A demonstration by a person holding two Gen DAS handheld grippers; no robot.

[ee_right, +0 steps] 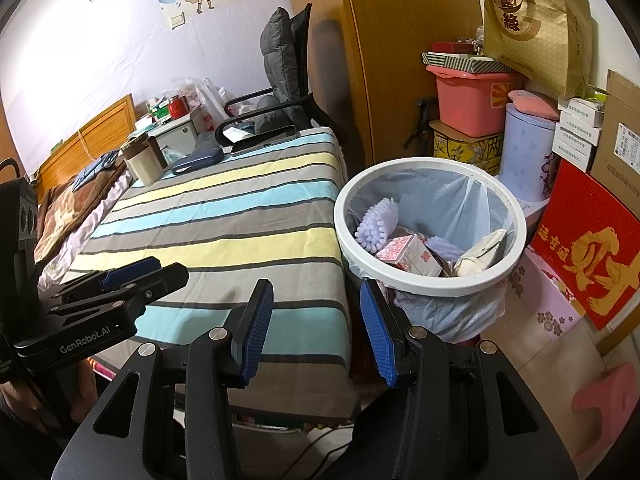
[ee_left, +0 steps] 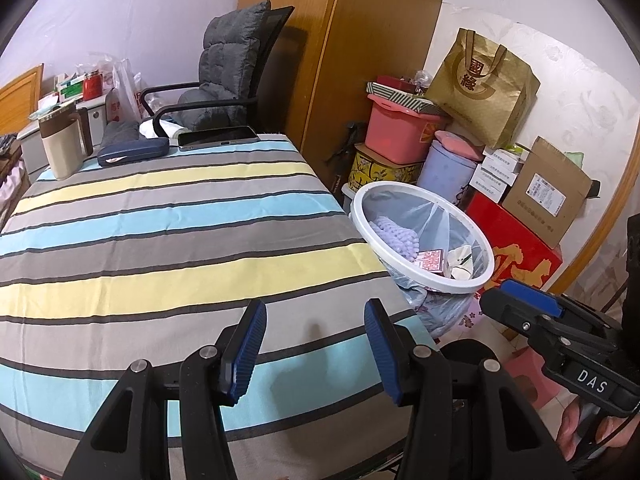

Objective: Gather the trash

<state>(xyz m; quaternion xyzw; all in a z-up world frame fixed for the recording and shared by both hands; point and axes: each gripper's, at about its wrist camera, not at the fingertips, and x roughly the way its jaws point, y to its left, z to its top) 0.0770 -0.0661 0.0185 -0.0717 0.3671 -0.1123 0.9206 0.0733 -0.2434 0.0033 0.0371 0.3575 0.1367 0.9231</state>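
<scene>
A white-rimmed trash bin (ee_right: 432,286) lined with a clear bag stands on the floor by the table's right edge. In it lie a lilac knobbly piece (ee_right: 378,220), a red and white box (ee_right: 404,256) and a white wad (ee_right: 480,256). The same bin (ee_left: 436,285) shows in the left wrist view. My left gripper (ee_left: 315,308) hovers open over the striped tablecloth (ee_left: 160,240) with nothing between its blue pads. Open and empty too, my right gripper (ee_right: 316,288) hangs over the table's right corner, just left of the bin. Each gripper shows at the edge of the other's view.
At the table's far end stand a beige mug (ee_left: 60,144), a navy case (ee_left: 132,152) and a tablet (ee_left: 218,136). Behind them is a black office chair (ee_left: 232,80). Boxes, a pink tub (ee_right: 468,100), a gold bag (ee_right: 536,28) and a red box (ee_right: 588,248) crowd the corner behind the bin.
</scene>
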